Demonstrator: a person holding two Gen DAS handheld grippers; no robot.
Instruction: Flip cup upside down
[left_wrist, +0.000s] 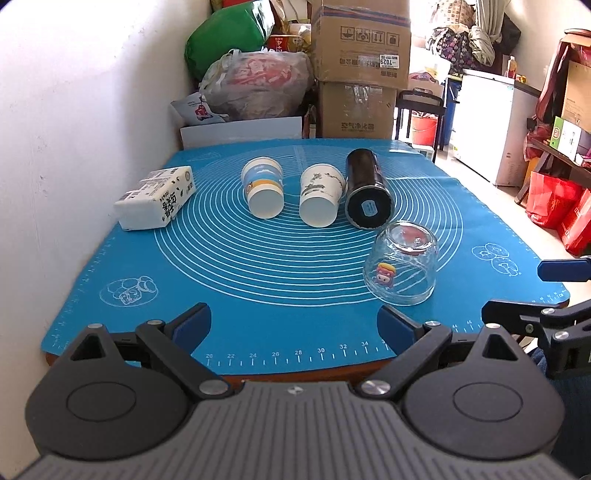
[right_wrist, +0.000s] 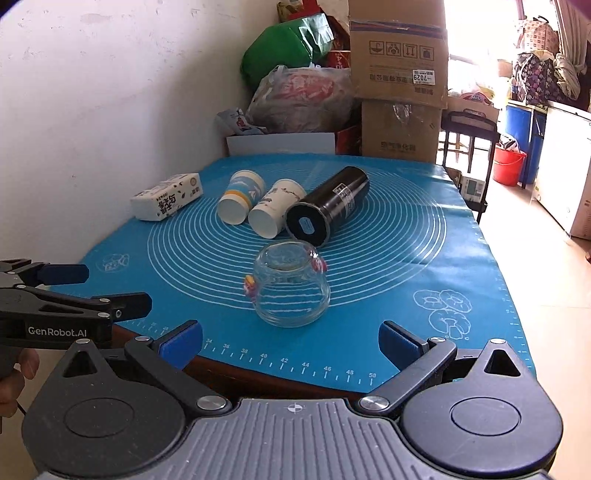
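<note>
A clear glass cup (left_wrist: 400, 264) with cartoon stickers stands upside down on the blue mat (left_wrist: 258, 266), mouth down; it also shows in the right wrist view (right_wrist: 291, 282). Two paper cups (left_wrist: 263, 192) (left_wrist: 320, 194) and a black flask (left_wrist: 367, 194) lie on their sides behind it, also seen from the right (right_wrist: 241, 201) (right_wrist: 275, 212) (right_wrist: 327, 205). My left gripper (left_wrist: 294, 328) is open and empty at the mat's near edge, left of the glass. My right gripper (right_wrist: 290, 341) is open and empty, just in front of the glass.
A white tissue pack (left_wrist: 155, 197) lies at the mat's left, by the wall. Cardboard boxes (left_wrist: 364, 70) and stuffed bags (left_wrist: 255, 85) stand behind the table. The table's right edge drops to the floor, with a white freezer (left_wrist: 491, 122) beyond.
</note>
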